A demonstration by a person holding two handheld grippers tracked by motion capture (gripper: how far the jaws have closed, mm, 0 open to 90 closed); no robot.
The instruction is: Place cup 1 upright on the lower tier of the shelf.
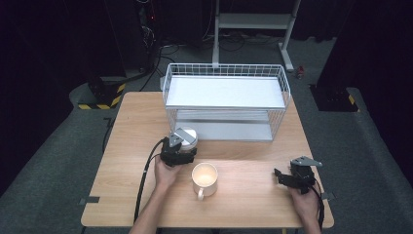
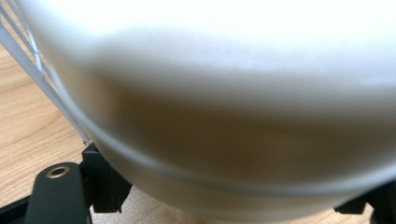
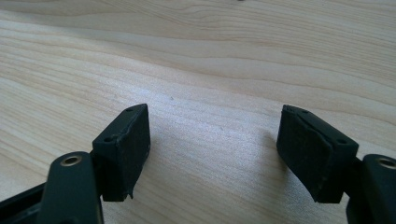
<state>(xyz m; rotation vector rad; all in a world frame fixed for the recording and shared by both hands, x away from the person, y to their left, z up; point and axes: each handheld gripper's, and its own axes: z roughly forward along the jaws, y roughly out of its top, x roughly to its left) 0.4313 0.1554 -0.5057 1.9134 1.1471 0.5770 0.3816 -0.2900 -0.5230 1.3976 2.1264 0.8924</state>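
Note:
My left gripper is shut on a white round cup, which sits on the table just in front of the wire rack's left corner. In the left gripper view the cup's white wall bulges between the two black jaws, and thin white rack wires show at the left. A second white mug stands upright and free just right of that hand, its handle pointing to the near edge. My right gripper rests low over bare wood at the right, open, with nothing between its pads.
A white two-shelf wire rack stands at the far middle of the wooden table. Each gripper trails a black cable toward the near edge. Dark floor, a metal stand and hazard-striped blocks lie beyond the table.

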